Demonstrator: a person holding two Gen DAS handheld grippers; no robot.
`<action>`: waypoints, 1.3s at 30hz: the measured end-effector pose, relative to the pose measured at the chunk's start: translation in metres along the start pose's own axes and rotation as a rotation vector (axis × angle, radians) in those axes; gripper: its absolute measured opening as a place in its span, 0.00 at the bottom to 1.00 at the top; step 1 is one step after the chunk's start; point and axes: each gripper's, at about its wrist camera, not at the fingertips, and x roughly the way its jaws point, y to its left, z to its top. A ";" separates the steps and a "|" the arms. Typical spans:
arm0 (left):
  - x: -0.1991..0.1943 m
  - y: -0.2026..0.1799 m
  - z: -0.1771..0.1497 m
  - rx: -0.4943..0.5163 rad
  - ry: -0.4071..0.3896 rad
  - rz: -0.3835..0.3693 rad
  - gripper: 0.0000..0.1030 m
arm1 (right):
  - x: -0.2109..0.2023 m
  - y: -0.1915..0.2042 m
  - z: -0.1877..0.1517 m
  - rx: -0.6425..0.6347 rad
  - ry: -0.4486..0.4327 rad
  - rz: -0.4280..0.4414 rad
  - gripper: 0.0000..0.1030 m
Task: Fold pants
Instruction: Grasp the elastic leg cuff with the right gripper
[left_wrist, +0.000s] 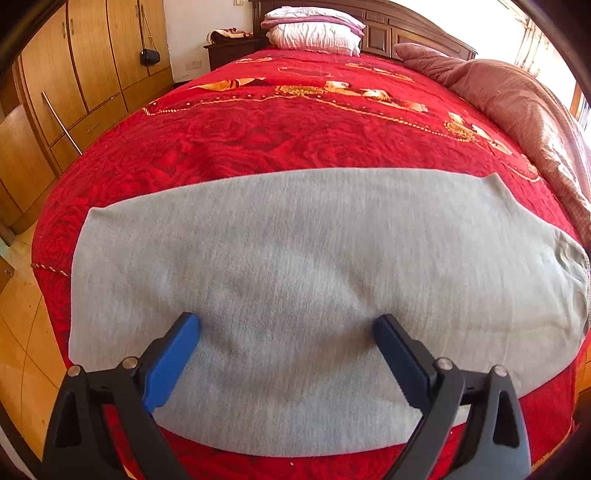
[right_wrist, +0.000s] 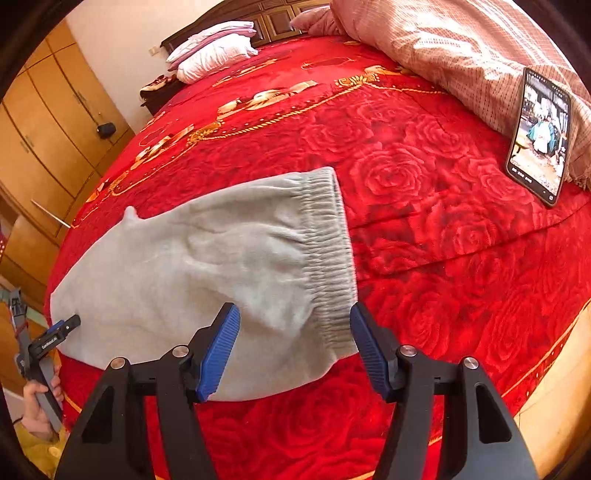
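Grey pants lie flat and folded lengthwise on the red rose bedspread, near its front edge. In the right wrist view the pants end in a ribbed elastic waistband on the right. My left gripper is open, its blue fingers spread over the middle of the pants. My right gripper is open, straddling the near end of the waistband. The left gripper also shows in the right wrist view at the pants' left end, held by a hand.
A phone with a lit screen leans against a pink quilt at the right. Pillows are stacked at the dark headboard. Wooden wardrobes stand along the left. The red bedspread stretches behind the pants.
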 end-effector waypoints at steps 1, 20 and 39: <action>0.001 0.000 0.000 -0.001 0.002 -0.001 0.96 | 0.003 -0.002 0.001 0.000 0.002 0.000 0.62; 0.008 0.000 -0.002 -0.003 0.023 0.017 1.00 | 0.038 -0.041 -0.011 0.107 0.013 0.194 0.49; 0.012 -0.005 0.000 0.012 0.032 0.044 1.00 | 0.027 -0.048 -0.016 0.174 -0.037 0.261 0.29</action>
